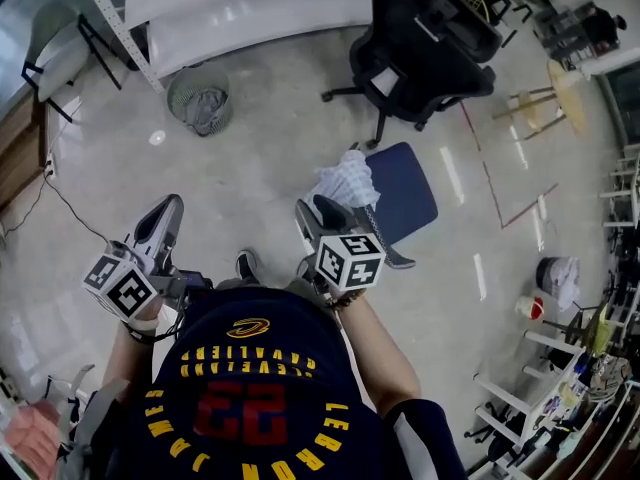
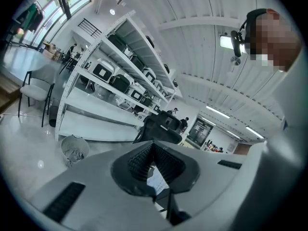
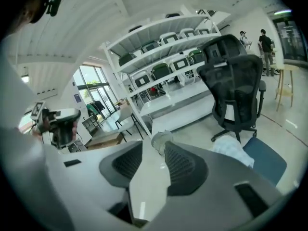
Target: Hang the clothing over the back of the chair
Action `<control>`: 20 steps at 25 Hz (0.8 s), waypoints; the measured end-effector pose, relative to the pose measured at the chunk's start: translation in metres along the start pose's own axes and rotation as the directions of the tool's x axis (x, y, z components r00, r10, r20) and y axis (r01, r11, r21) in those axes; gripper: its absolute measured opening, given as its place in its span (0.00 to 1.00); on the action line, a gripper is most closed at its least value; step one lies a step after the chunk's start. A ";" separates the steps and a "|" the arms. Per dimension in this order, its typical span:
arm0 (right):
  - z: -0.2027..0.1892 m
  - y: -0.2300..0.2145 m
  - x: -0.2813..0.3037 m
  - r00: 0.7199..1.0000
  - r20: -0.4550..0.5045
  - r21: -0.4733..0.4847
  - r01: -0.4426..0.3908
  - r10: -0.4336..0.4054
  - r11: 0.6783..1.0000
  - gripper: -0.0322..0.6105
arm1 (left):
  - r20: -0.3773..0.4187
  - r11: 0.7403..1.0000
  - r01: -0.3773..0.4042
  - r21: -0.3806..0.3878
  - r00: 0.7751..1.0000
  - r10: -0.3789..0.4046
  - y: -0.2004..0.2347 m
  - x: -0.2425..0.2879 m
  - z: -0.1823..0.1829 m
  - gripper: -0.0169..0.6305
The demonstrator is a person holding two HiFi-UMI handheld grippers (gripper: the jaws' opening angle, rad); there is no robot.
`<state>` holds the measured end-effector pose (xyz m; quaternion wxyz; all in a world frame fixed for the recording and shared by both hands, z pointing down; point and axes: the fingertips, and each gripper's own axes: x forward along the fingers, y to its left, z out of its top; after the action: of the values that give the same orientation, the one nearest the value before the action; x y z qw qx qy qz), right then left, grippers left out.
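A white patterned garment lies bunched over the edge of the blue chair that is nearest me. My right gripper hovers just in front of it. Its jaws stand apart with nothing between them. In the right gripper view the garment and the blue seat sit to the right of the open right gripper. My left gripper is held off to the left, away from the chair. Its pads meet at the tip, and the left gripper holds nothing.
A black office chair stands beyond the blue chair. A mesh waste basket sits on the pale floor at the back left, near a white shelf unit. A wooden stool and cluttered racks line the right side.
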<state>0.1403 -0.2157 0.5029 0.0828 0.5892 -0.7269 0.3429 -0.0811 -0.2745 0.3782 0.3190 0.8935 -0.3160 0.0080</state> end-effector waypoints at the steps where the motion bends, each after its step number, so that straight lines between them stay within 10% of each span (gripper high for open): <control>1: 0.014 0.004 -0.008 1.000 0.026 -0.006 -0.010 0.011 1.000 0.28 | 0.001 1.000 0.003 0.000 1.000 -0.003 -0.002 0.003 -0.001 0.03; 20: 0.156 0.018 -0.156 0.919 0.378 -0.058 -0.095 0.110 0.994 0.06 | -0.045 0.979 0.181 0.097 0.983 -0.177 -0.118 0.082 -0.017 0.03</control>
<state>0.2132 -0.1826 0.2967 -0.0663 0.6040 -0.7654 0.2120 0.0543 -0.2403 0.3428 0.2786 0.9329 -0.2278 0.0113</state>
